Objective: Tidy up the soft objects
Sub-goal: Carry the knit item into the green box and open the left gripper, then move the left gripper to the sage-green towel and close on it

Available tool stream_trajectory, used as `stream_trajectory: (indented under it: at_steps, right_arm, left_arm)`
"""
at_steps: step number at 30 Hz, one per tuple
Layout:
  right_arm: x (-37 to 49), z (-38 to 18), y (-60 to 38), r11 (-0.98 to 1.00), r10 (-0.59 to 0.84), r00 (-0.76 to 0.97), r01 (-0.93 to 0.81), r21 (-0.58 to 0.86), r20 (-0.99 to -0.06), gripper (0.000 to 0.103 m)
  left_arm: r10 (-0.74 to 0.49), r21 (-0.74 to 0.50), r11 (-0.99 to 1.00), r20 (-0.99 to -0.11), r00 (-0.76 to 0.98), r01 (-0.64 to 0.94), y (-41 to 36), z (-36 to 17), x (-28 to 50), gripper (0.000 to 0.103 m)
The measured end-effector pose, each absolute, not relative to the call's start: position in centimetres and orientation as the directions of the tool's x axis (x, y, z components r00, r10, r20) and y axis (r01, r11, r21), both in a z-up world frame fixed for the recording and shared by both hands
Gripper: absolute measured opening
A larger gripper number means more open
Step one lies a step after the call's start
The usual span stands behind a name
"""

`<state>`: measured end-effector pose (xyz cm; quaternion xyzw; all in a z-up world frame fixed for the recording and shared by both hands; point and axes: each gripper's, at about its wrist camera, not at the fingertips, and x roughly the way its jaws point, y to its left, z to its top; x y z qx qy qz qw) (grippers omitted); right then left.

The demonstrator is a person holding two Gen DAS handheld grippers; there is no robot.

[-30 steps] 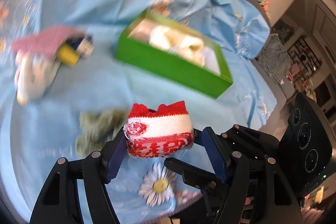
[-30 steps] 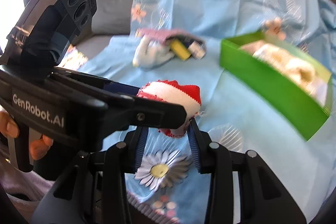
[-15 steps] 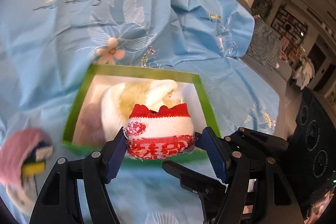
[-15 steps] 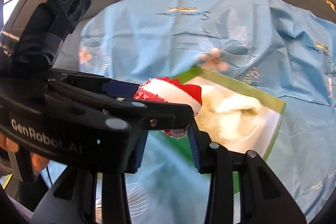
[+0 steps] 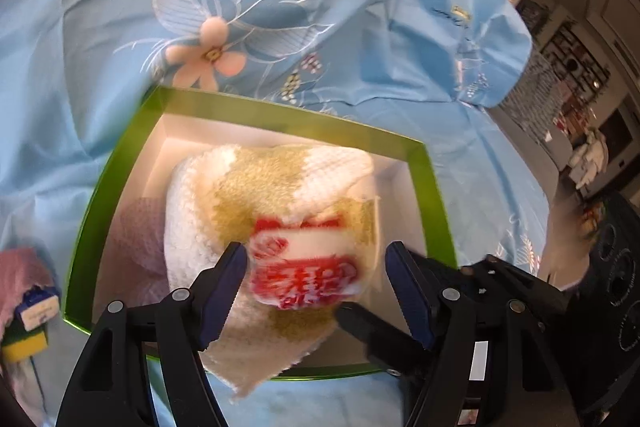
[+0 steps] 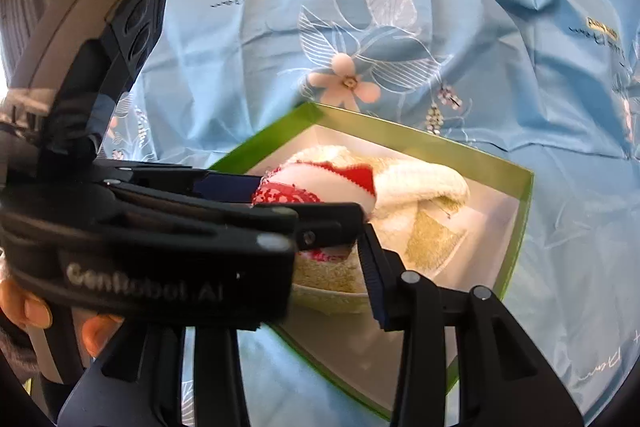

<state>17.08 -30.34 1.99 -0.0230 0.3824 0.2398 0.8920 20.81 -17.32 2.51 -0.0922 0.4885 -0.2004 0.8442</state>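
Left fingers (image 5: 228, 283) spread wide, red-white sock (image 5: 304, 267) loose between them over green box (image 5: 434, 203); right fingers' (image 6: 372, 267) spacing unclear.

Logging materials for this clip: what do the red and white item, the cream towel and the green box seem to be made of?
Red and white item: knit fabric, probably a rolled sock, with a scalloped red edge; blurred here.
Cream towel: terry cloth with looped pile, white and tan patches.
Green box: likely glossy cardboard, with thin, stiff, straight walls and a plain white inside.
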Motion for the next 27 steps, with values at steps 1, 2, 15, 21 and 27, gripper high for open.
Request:
stream_trajectory:
  at_steps: [1,2,15,21,27]
  right_arm:
    - [17.0,2.0,-30.5,0.889,0.402,0.599,-0.437,0.138,-0.693,0.053]
    - [16.9,2.0,-30.8,0.896,0.390,0.608,-0.424,0.132,-0.692,0.059]
    - [10.5,4.0,-34.2,0.925,0.372,0.682,-0.332,0.187,-0.630,0.073]
    - [5.5,4.7,-34.3,0.918,0.394,0.680,-0.327,0.226,-0.618,0.073]
    - [1.3,5.8,-33.7,0.912,0.407,0.681,-0.336,0.235,-0.609,0.076]
  left_arm:
    - [-0.423,-0.350,0.905,-0.791,0.441,0.240,-17.1,2.5,20.8,0.082]
    - [-0.410,-0.342,0.912,-0.794,0.448,0.229,-16.7,2.7,20.7,0.086]
    - [-0.340,-0.273,0.940,-0.769,0.541,0.203,-12.9,5.3,14.6,0.092]
    - [-0.349,-0.297,0.937,-0.756,0.553,0.185,-11.1,5.3,9.9,0.092]
    - [-0.342,-0.298,0.939,-0.744,0.575,0.174,-9.6,5.4,5.8,0.092]
